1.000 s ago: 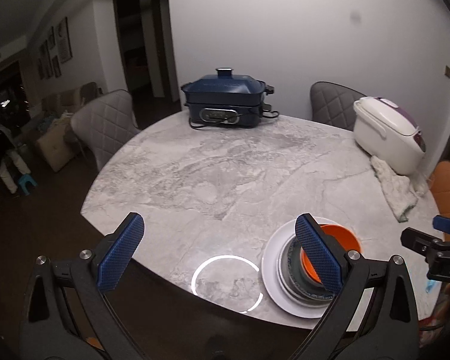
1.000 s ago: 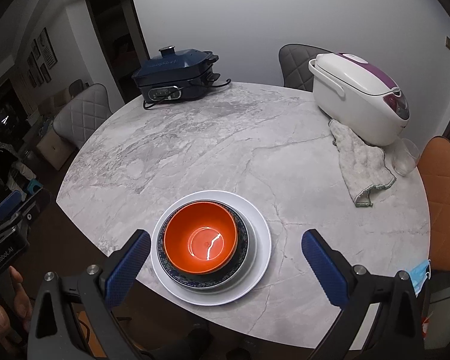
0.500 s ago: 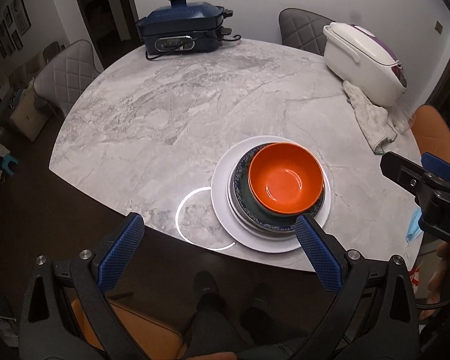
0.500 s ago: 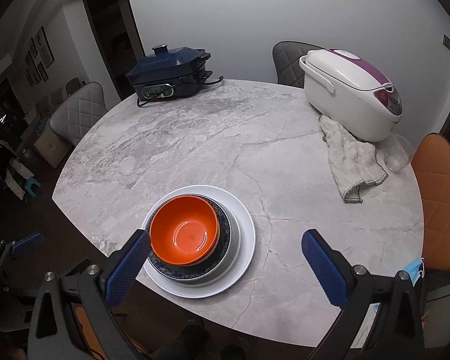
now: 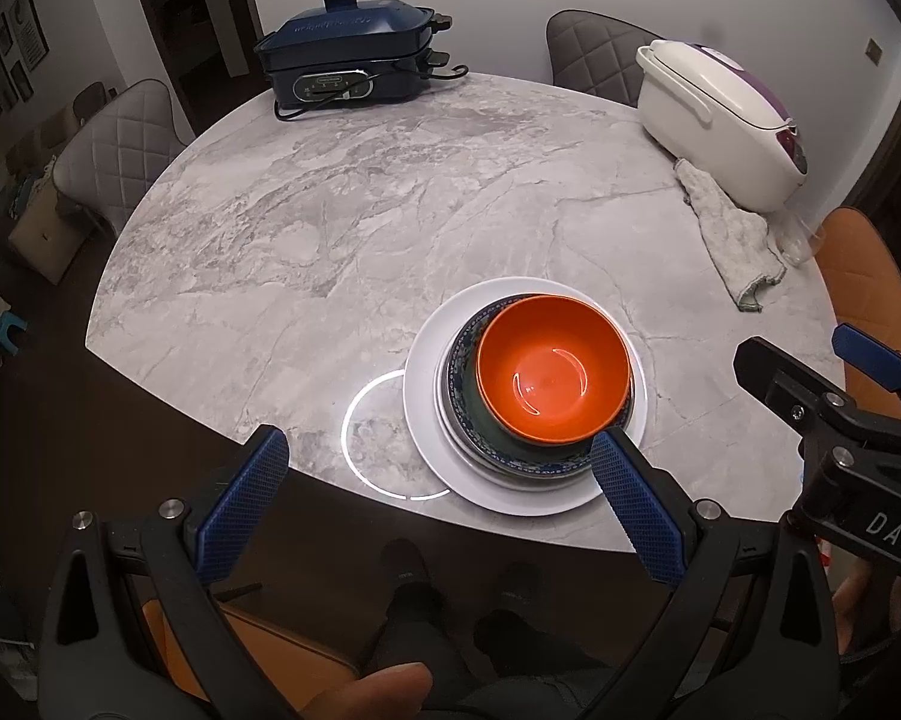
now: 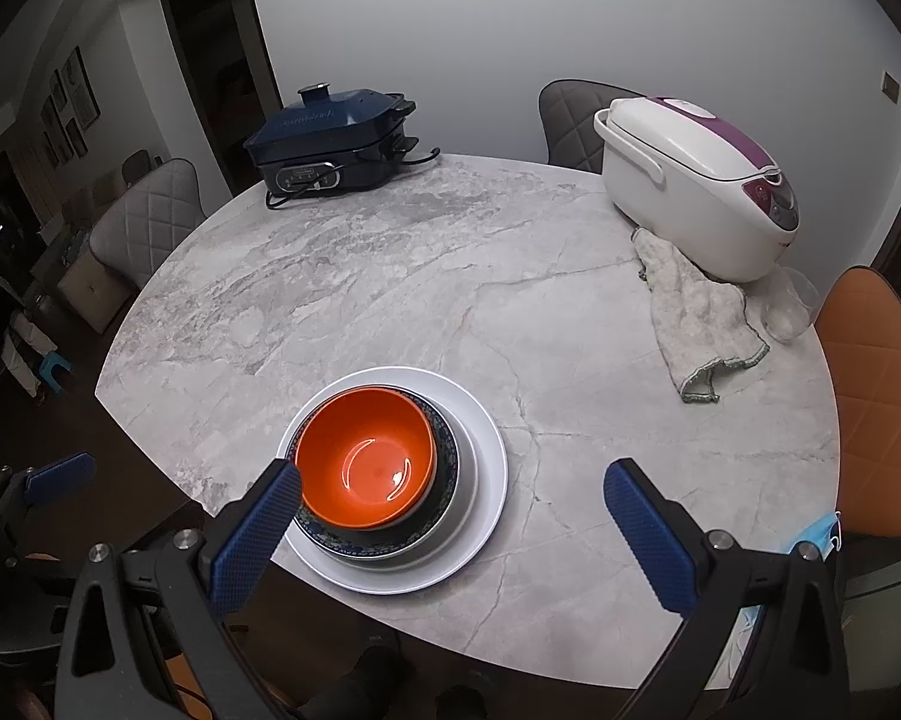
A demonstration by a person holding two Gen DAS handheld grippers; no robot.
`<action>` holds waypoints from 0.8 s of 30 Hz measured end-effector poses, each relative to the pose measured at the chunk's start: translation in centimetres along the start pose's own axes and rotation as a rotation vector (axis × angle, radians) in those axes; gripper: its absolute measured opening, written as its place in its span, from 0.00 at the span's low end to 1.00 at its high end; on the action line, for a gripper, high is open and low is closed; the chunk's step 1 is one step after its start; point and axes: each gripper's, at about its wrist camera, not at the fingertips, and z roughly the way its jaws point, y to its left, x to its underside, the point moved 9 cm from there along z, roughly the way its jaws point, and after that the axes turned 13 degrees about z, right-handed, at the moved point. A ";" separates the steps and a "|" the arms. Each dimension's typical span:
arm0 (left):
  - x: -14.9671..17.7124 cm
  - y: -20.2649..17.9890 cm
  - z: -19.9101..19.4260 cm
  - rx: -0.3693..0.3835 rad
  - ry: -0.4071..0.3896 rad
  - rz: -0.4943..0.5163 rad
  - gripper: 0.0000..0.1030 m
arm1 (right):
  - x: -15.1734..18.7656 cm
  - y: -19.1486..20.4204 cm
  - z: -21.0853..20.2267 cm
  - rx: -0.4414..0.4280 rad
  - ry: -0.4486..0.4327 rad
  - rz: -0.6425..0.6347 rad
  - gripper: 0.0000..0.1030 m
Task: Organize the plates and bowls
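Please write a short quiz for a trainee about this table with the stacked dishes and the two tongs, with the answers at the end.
1. True or false: the orange bowl is the top item of the stack.
2. What lies directly on the marble table under the stack? A) white plate B) grey cloth C) glass cup
3. Fill in: the cloth lies beside the white ____ cooker.

Key
1. True; it sits in a dark patterned dish.
2. A, the white plate.
3. Rice; the white rice cooker stands at the far right. Both the left tongs and the right tongs are open and hold nothing.
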 end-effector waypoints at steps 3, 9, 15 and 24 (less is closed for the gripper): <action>-0.1 0.1 0.2 0.005 0.005 -0.004 0.99 | 0.0 0.1 0.2 0.006 0.005 0.000 1.00; -0.1 0.5 0.4 -0.002 0.008 -0.009 0.99 | 0.0 0.3 0.5 0.013 0.009 0.003 1.00; 0.0 1.1 1.1 -0.001 0.026 -0.031 0.99 | -0.1 0.2 0.7 0.021 0.009 0.007 1.00; 0.0 2.6 1.6 -0.008 0.029 -0.085 0.99 | 0.4 0.1 1.1 0.036 0.025 -0.001 1.00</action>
